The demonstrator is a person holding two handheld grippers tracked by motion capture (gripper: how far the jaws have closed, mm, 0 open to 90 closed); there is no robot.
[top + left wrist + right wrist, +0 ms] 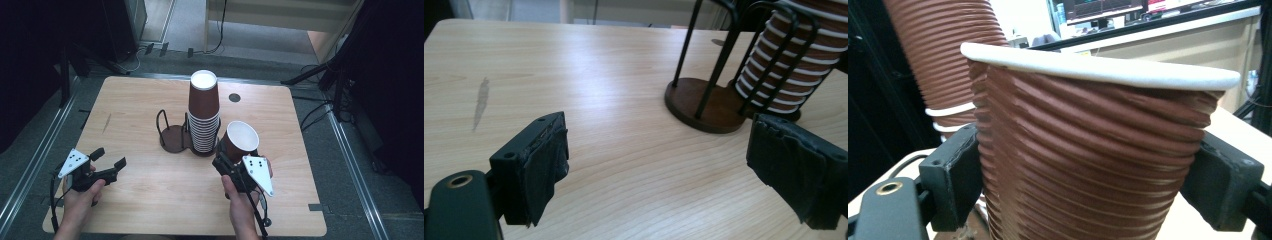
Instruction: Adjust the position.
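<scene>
A tall stack of brown ribbed paper cups (204, 112) stands upside down in a dark wire cup holder (175, 137) at the table's middle. My right gripper (227, 157) is shut on a single brown cup (240, 140), mouth up and tilted, just right of the stack. In the right gripper view both pads squeeze the cup's (1098, 150) ribbed wall, with the stack (943, 60) behind it. My left gripper (107, 162) hovers open over the table's front left. Its jaws stand wide apart with bare wood between them, facing the holder (704, 105) and stack (789, 65).
The wooden table (130, 100) has a small dark round hole (234, 97) behind the stack and a faint grey smear (106, 123) at the left. Dark stands and cables surround the table on the floor.
</scene>
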